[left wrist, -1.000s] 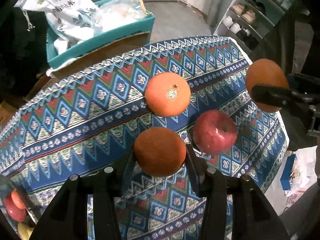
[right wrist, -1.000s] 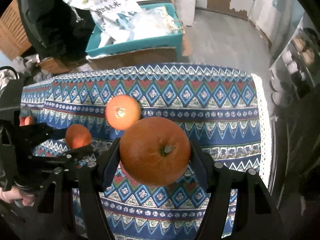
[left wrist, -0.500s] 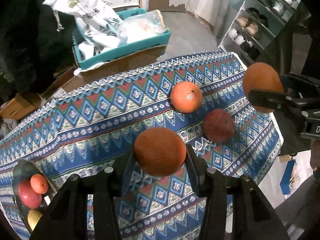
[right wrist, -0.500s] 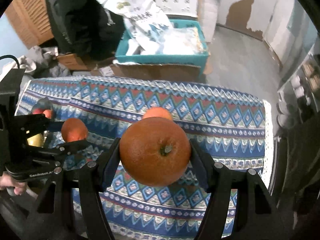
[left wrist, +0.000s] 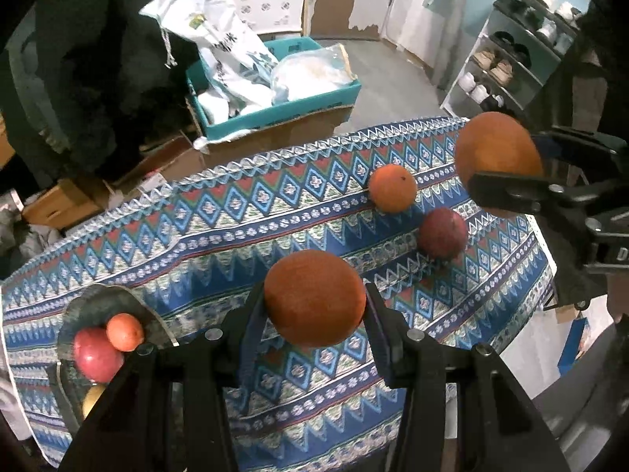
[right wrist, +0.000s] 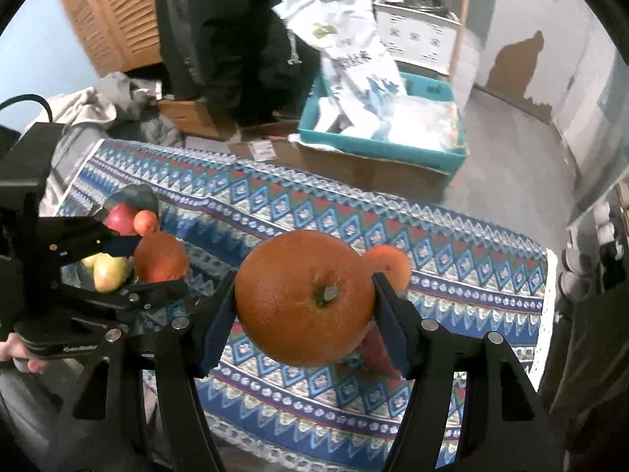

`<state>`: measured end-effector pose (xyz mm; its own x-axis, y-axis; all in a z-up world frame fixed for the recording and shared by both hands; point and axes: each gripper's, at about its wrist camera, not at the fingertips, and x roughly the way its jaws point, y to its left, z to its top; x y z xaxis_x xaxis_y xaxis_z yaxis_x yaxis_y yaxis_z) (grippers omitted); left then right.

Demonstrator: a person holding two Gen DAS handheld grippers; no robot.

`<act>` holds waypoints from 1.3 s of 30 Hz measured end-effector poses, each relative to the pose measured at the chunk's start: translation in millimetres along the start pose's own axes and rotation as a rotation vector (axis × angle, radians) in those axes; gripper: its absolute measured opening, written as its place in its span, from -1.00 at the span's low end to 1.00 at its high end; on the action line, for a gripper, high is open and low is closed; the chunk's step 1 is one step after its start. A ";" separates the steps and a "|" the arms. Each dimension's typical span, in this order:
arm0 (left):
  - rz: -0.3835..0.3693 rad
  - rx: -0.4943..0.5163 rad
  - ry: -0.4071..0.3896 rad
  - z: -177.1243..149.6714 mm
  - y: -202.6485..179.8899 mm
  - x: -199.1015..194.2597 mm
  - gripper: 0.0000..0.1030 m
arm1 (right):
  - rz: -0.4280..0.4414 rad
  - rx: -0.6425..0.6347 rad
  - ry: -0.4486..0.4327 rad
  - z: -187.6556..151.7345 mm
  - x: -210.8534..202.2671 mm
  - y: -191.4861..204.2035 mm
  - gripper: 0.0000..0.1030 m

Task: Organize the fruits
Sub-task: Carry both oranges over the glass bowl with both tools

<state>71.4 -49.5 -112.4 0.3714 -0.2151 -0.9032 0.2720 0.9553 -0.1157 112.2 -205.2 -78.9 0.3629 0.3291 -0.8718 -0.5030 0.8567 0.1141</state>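
My left gripper (left wrist: 314, 299) is shut on a small orange (left wrist: 314, 326) and holds it above the patterned tablecloth (left wrist: 236, 228). My right gripper (right wrist: 304, 299) is shut on a larger orange (right wrist: 275, 314); it also shows in the left wrist view at the right, as the right gripper (left wrist: 507, 181). On the cloth lie a loose orange (left wrist: 393, 188) and a red apple (left wrist: 442, 234). At the table's left end a dark plate (left wrist: 90, 306) carries a red apple (left wrist: 96, 354), a small orange (left wrist: 125, 332) and a yellow fruit (left wrist: 92, 397).
Behind the table a teal box (left wrist: 283, 112) with white bags sits on cardboard boxes. A shoe shelf (left wrist: 523, 51) stands at the right, past the table's edge. Dark clothing (right wrist: 236, 39) hangs at the back. A hand (right wrist: 19, 354) grips the left gripper's handle.
Both grippers have risen and pulled back from the cloth with their oranges. The loose orange and apple look smaller and farther right, and the plate has come into view at the left.
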 end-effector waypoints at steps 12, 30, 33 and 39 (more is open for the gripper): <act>0.000 -0.038 -0.045 -25.8 39.0 -40.8 -0.05 | 0.043 -0.087 -0.007 20.1 5.6 62.6 0.29; 0.039 -0.122 -0.076 -64.4 103.7 -60.8 -0.05 | 0.094 -0.205 0.026 50.0 36.4 157.0 0.29; 0.045 -0.153 -0.079 -69.5 116.5 -62.8 -0.05 | 0.110 -0.218 0.036 55.1 43.2 172.2 0.29; 0.068 -0.214 -0.071 -84.4 145.2 -58.4 -0.05 | 0.136 -0.253 0.070 61.6 62.6 201.9 0.29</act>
<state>14.3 118.9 -111.3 0.4457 -0.1549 -0.8817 0.0526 0.9877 -0.1469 81.6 12.8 -81.1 0.2281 0.3981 -0.8885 -0.7261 0.6775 0.1172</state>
